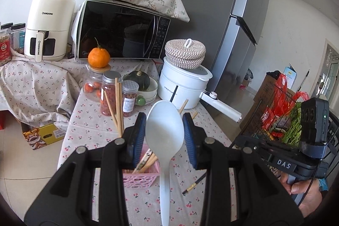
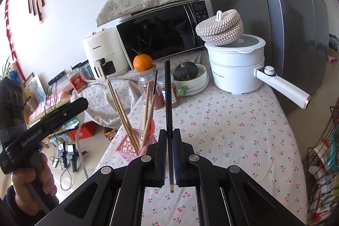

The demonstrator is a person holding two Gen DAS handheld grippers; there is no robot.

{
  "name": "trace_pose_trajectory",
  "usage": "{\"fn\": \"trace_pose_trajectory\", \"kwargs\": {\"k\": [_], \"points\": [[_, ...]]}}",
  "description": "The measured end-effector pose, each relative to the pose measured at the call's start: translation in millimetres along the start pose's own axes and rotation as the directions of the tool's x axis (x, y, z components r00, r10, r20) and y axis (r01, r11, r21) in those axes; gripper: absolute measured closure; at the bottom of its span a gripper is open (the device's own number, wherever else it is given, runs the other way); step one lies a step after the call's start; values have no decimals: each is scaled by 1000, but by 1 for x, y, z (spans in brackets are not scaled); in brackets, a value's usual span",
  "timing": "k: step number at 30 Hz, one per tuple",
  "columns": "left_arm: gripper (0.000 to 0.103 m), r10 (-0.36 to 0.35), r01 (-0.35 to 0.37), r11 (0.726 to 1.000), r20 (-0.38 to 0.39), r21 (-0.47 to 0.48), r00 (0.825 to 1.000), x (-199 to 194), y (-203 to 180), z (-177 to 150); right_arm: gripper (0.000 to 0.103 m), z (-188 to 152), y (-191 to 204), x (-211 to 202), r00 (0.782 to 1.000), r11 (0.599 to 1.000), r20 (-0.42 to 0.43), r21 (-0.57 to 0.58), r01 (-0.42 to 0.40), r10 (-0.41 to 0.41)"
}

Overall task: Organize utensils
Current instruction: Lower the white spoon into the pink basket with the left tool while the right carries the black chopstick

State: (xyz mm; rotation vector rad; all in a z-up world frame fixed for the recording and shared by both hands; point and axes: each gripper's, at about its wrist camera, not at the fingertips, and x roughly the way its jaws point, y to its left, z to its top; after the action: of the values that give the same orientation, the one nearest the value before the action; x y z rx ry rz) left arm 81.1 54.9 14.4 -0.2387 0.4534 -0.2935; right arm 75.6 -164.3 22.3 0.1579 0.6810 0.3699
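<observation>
Left claw (image 1: 164, 126): its blue pads clamp the bowl of a white plastic spoon (image 1: 164, 132) from both sides, the bowl standing up between the fingers and the handle hanging down toward the camera. The spoon is lifted clear of the desk (image 1: 84, 126), which is spread with a cherry-print cloth.

Right claw (image 2: 170, 141): its jaws stand nearly together, gripping a black chopstick (image 2: 168, 99) near its lower end. The stick rises almost upright above the fingers; its short gold-banded tip shows below them.

Pink basket (image 2: 127, 146): a perforated holder near the desk's left edge, just beside the right claw in the right wrist view. It carries several wooden chopsticks (image 2: 120, 107) that lean outward in a loose fan. In the left wrist view the same basket (image 1: 141, 179) sits just behind the spoon handle.

A second black chopstick (image 1: 193, 183) with a gold band lies flat on the cloth, to the right of the basket.

Background, far end of the desk: a white electric pot (image 2: 237, 69) bearing a woven lidded basket (image 2: 220, 27), a microwave (image 2: 161, 35) and a white air fryer (image 1: 48, 29).
</observation>
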Motion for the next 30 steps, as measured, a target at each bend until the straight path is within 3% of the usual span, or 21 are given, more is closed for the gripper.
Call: {"fn": "trace_pose_trajectory", "kwargs": {"k": [5, 11, 19, 22, 26, 30], "points": [[66, 34, -33, 999, 107, -12, 994, 6, 9, 4, 97, 0, 3, 5, 999, 1000, -46, -2, 14, -14], [66, 118, -110, 993, 220, -45, 968, 26, 19, 0, 97, 0, 3, 3, 999, 1000, -47, 4, 10, -9], [66, 186, -198, 980, 280, 15, 942, 52, 18, -7, 97, 1, 8, 5, 999, 1000, -42, -7, 7, -8], [66, 187, -207, 977, 282, 42, 941, 61, 18, -10, 97, 2, 11, 5, 999, 1000, -42, -13, 7, -7], [62, 195, -212, 975, 215, 60, 957, 70, 21, -20, 97, 4, 19, 2, 999, 1000, -35, -27, -2, 1], [49, 183, -190, 981, 138, 37, 973, 60, 26, -22, 97, 9, 28, -7, 1000, 999, -10, -39, -15, 14]]}}
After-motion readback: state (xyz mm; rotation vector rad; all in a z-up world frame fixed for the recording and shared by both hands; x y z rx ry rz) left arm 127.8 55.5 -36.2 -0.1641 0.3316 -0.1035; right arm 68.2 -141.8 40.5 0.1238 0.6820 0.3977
